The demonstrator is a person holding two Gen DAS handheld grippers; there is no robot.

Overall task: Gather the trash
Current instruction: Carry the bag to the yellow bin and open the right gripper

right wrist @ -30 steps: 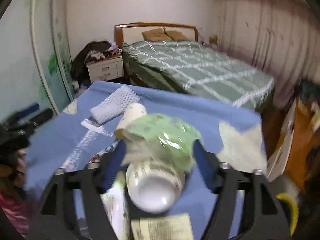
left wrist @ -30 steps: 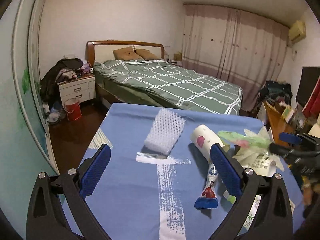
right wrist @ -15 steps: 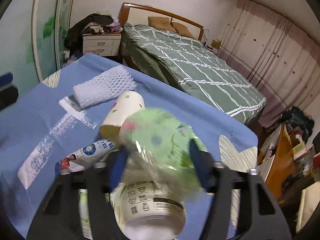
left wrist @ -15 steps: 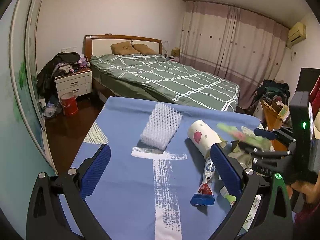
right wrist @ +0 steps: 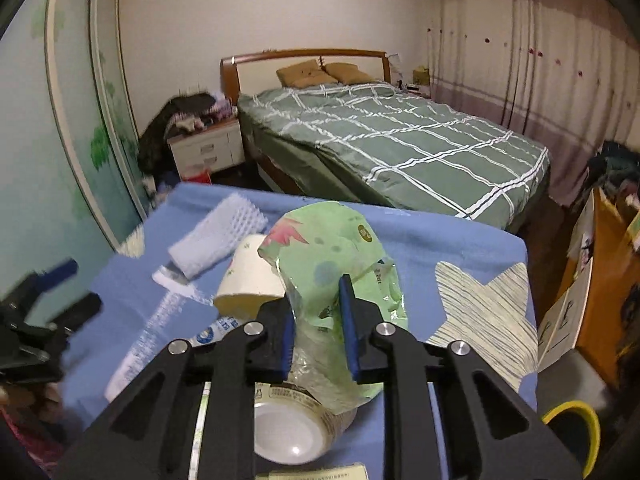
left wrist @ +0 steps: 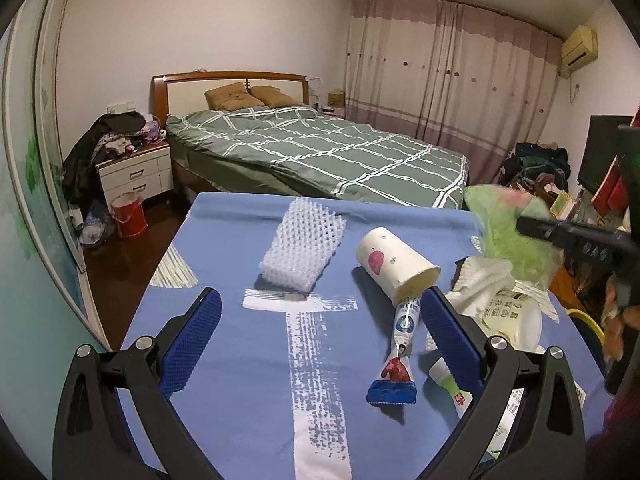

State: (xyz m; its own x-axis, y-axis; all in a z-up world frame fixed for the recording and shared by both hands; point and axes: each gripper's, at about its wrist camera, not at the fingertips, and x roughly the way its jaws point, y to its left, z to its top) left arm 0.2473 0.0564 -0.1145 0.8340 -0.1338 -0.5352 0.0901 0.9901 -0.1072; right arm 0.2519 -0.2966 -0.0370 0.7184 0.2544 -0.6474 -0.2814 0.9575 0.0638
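My right gripper (right wrist: 318,320) has its jaws closing, and the pads pinch a crumpled green plastic wrapper (right wrist: 332,248) that hangs above the blue tablecloth (right wrist: 420,240). From the left wrist view the same wrapper (left wrist: 508,232) is raised at the right edge. Under it lie a white tub (right wrist: 296,428), a paper cup (left wrist: 394,266) on its side, a toothpaste tube (left wrist: 400,340) and a white foam net (left wrist: 302,248). My left gripper (left wrist: 320,300) hovers open over the cloth with nothing between its fingers.
A crumpled tissue (left wrist: 480,280) and a second small tube (left wrist: 448,380) lie by the tub. A yellow-rimmed bin (right wrist: 572,420) stands off the table's right side. Beyond the table are a green bed (left wrist: 320,152), a nightstand (left wrist: 134,174) and a red bucket (left wrist: 129,216).
The right gripper's jaws have narrowed onto the green wrapper and lifted it off the tub. The left gripper has stayed open in about the same place.
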